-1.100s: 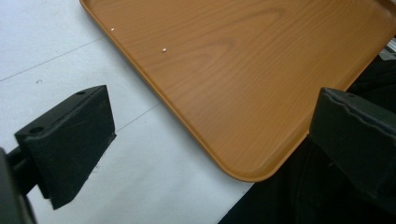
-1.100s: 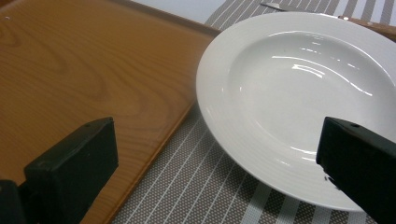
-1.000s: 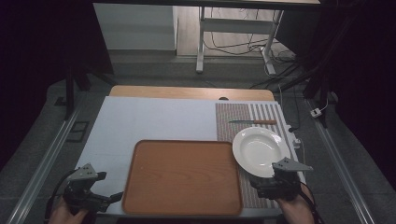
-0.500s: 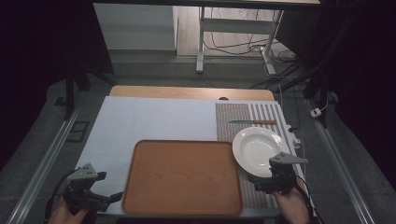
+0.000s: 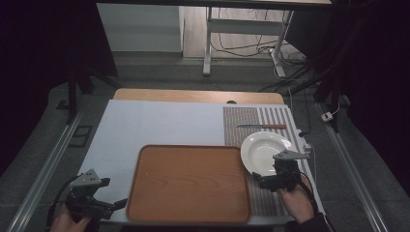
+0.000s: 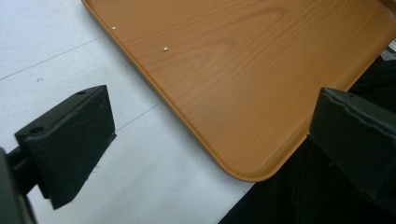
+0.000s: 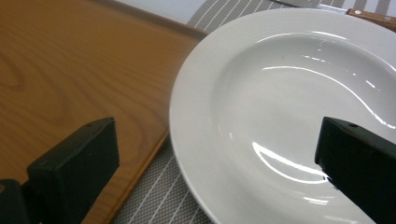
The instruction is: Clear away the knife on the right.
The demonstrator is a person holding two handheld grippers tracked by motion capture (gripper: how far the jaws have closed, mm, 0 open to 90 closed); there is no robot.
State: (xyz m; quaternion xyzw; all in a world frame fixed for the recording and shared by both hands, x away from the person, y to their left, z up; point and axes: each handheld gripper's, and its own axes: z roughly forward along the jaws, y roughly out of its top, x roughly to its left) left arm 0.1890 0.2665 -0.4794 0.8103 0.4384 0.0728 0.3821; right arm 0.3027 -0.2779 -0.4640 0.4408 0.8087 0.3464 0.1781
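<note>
Since a second ago the right gripper (image 5: 265, 180) has edged left and forward, its jaws wide apart and empty at the near rim of the white plate (image 5: 263, 150), which lies on the striped mat (image 5: 246, 121) beside the wooden tray (image 5: 188, 181). The left gripper (image 5: 113, 205) stays open, holding nothing, by the tray's near-left corner. The knife (image 5: 261, 126) is unmoved on the tabletop (image 5: 159, 123).

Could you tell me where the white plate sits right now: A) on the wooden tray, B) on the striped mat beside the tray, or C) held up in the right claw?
B: the white plate rests on the striped mat, right of the wooden tray.
</note>
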